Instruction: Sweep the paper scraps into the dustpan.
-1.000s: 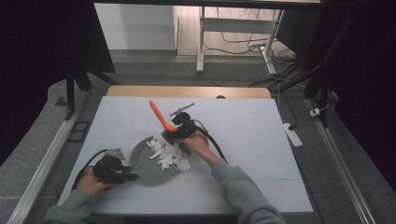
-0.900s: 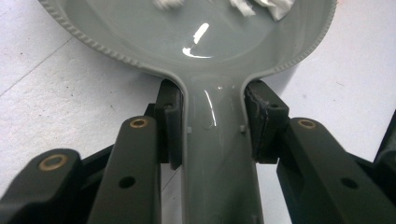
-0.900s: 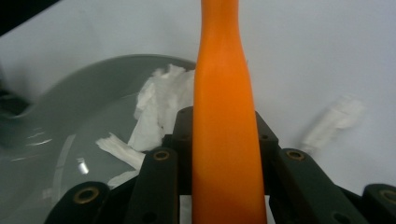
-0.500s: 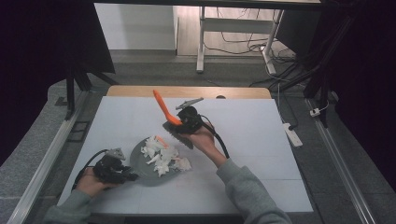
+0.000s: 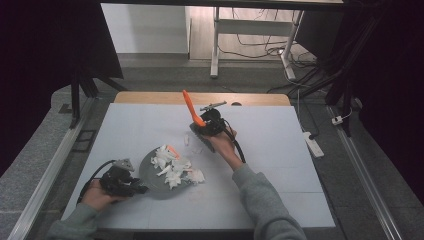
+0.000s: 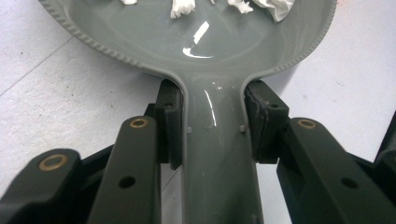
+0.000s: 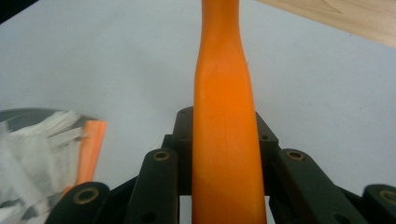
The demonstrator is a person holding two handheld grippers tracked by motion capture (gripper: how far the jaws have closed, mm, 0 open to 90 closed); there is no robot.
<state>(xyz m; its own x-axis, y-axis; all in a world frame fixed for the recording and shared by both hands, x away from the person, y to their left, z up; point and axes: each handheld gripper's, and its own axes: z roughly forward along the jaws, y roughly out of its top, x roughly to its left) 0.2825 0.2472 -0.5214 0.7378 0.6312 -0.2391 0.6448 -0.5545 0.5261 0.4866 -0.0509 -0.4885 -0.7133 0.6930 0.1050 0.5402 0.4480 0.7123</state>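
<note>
From above, we see our left gripper (image 5: 131, 188) clamping the grey pan's (image 5: 150, 184) handle, paper scraps (image 5: 176, 167) inside, while our right gripper (image 5: 207, 125) lifts an orange tool (image 5: 192, 107). Up close, left jaws pinch the handle (image 6: 212, 154); right jaws squeeze the tool.

No readable text, label, brand, number or sign is showing on anything in these views. The grey plastic dustpan-shaped scoop (image 6: 210, 56) with its beaded rim, filling the upper part of the left gripper view, is carrying no lettering, only glare. The smooth orange plastic handle (image 7: 224, 140) running up the middle of the right gripper view is bearing no mark. The pale blue-white tabletop (image 5: 280, 150) in the high view is showing no print, and the torn white paper scraps (image 5: 175, 167) at lower centre are appearing blank.
</note>
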